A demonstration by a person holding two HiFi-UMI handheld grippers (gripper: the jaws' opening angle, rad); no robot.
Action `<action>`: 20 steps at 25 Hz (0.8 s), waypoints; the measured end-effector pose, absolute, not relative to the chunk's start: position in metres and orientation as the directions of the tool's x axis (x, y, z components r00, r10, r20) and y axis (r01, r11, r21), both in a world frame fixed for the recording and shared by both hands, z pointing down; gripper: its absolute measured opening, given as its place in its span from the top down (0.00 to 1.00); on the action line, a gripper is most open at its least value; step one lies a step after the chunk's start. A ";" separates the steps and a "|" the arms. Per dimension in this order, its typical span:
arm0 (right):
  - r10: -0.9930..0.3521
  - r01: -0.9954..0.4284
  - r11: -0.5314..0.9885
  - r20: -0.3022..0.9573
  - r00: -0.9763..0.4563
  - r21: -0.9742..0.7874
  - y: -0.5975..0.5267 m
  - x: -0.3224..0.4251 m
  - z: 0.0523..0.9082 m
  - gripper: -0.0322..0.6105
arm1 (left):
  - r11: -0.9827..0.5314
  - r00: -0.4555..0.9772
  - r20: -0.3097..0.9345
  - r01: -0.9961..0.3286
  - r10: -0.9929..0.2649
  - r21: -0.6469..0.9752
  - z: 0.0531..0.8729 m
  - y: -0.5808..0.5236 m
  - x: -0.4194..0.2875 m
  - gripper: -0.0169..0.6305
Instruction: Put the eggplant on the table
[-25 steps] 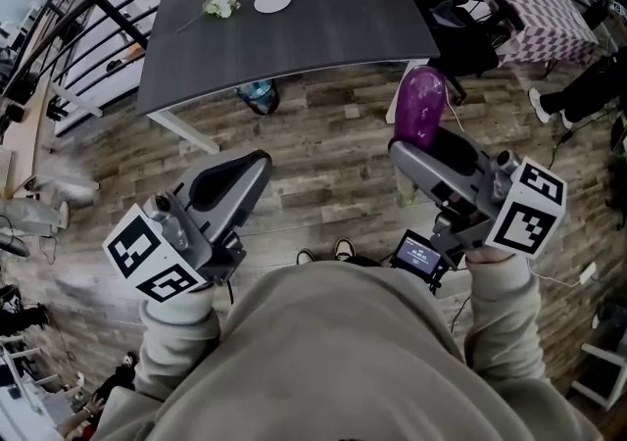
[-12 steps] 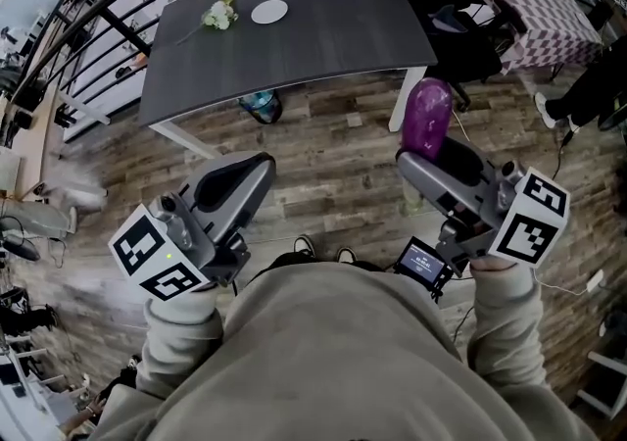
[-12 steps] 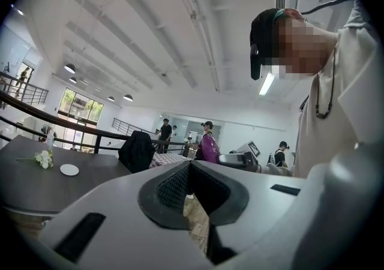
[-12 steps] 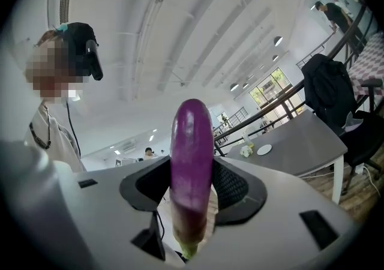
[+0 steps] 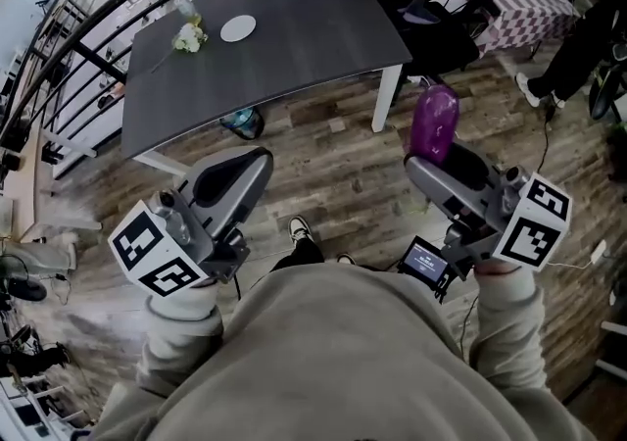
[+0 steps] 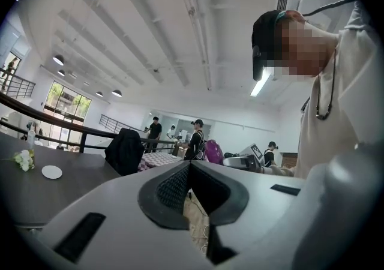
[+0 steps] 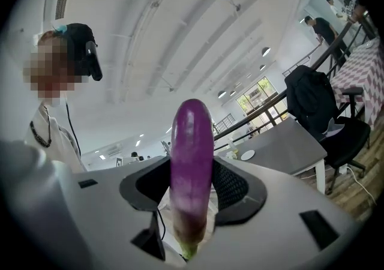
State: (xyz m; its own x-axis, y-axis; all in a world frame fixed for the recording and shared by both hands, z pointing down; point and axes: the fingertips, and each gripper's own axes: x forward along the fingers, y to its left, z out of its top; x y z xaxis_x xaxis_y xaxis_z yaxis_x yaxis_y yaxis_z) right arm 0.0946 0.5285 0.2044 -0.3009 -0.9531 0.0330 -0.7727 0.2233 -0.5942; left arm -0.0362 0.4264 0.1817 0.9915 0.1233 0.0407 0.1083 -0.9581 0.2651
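We face a dark grey table (image 5: 294, 47) on plank floor (image 5: 333, 160) (white plate (image 5: 238, 28) atop); right gripper (image 5: 431, 163) clamps the eggplant (image 5: 434, 121), left gripper (image 5: 257, 160) closed, empty.

Plate (image 5: 238, 28) lies beside flowers (image 5: 187, 37) on the table (image 5: 294, 47).

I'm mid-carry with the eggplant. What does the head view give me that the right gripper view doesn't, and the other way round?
Only the head view: the left gripper and the wooden floor between the person and the table.
Only the right gripper view: the jaws pressing both sides of the eggplant, its green stem end lowest, and the ceiling.
Both: the eggplant held in the right gripper, the dark table, and the white plate on it.
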 end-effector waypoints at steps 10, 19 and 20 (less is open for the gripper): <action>-0.967 -0.787 0.180 0.040 -0.251 -0.590 0.501 0.114 0.207 0.61 | -0.951 0.985 0.049 0.146 0.165 0.272 0.188 0.392 -0.015 0.96; -0.965 -0.786 0.173 0.059 -0.256 -0.593 0.430 0.112 0.212 0.61 | -0.945 0.983 0.037 0.161 0.179 0.284 0.194 0.325 -0.012 0.96; -0.964 -0.789 0.172 0.063 -0.258 -0.590 0.420 0.110 0.211 0.61 | -0.944 0.983 0.034 0.161 0.178 0.287 0.193 0.315 -0.013 0.96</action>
